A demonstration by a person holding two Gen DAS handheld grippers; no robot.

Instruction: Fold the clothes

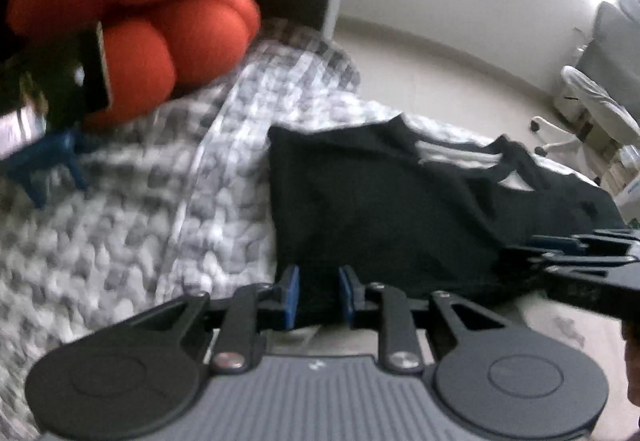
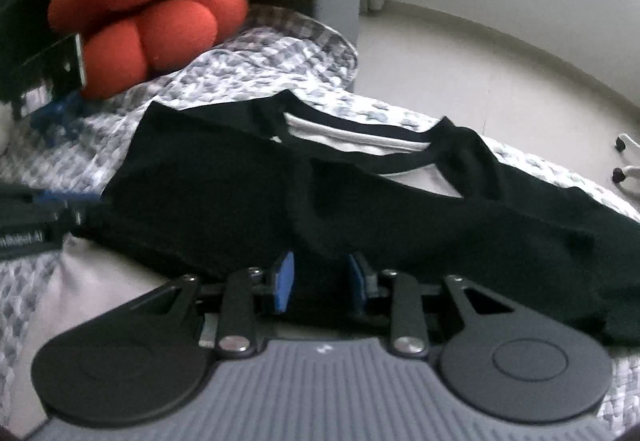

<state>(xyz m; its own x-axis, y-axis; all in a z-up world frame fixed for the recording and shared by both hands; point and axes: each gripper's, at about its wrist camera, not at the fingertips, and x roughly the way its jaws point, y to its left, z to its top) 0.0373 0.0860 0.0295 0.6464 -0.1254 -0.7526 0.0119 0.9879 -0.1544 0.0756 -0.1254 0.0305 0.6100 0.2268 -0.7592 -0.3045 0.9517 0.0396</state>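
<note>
Black garment (image 2: 240,201) spread on the checked quilt (image 1: 140,221) of the bed, neckline with white inner layer (image 2: 360,141) toward the far edge, orange cushion (image 2: 152,1) behind. Left gripper (image 1: 319,295) at the near hem, pads narrowly apart with dark cloth between; pressing or merely straddling, impossible to tell. Right gripper (image 2: 322,287) further along the same hem, pads likewise set a little apart over black fabric, grip equally unclear.

Likely risks from here: hem slipping free on lifting if only one layer, or none, is pinched. Uneven fold if one side holds and the other lets go. Quilt caught along with the hem, dragging bedding upward. White inner layer shifting and bunching inside, leaving a lumpy fold.
</note>
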